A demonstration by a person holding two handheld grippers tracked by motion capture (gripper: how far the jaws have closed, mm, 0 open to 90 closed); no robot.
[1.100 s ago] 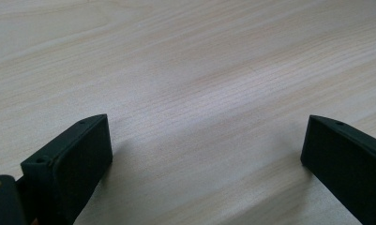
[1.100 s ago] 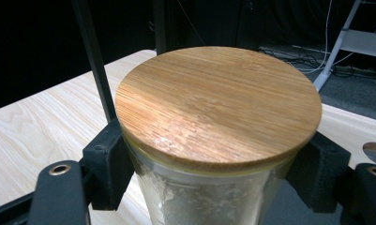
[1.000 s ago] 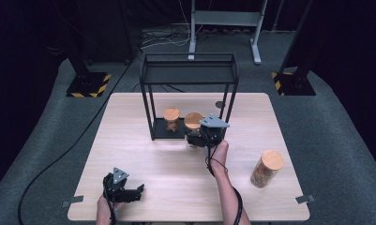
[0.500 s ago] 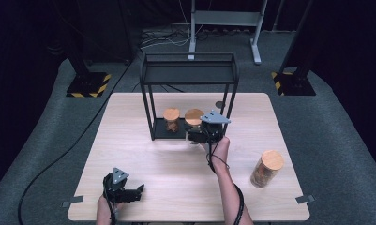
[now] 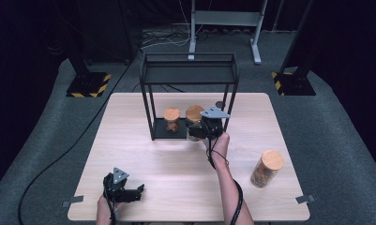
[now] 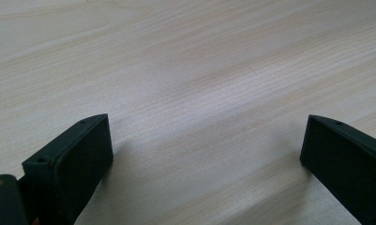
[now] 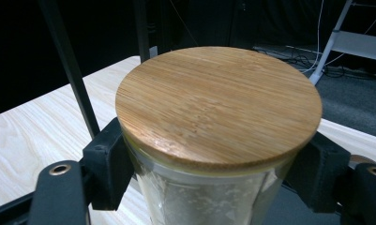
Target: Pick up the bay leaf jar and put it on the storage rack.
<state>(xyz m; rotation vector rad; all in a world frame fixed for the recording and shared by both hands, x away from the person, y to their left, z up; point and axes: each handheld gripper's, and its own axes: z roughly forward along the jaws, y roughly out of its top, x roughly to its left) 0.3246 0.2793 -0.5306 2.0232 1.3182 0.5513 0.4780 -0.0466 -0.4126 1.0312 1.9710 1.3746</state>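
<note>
Right gripper (image 5: 198, 131) has nudged its unlabelled jar (image 7: 214, 140) leftward.

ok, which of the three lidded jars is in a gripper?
The jar at the rack's front right, clamped by the right hand-held gripper. The other rack jar and the table-edge jar stand free.

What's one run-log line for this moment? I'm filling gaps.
right claw: shut on lidded jar at black rack | left claw: open, idle on table
</note>
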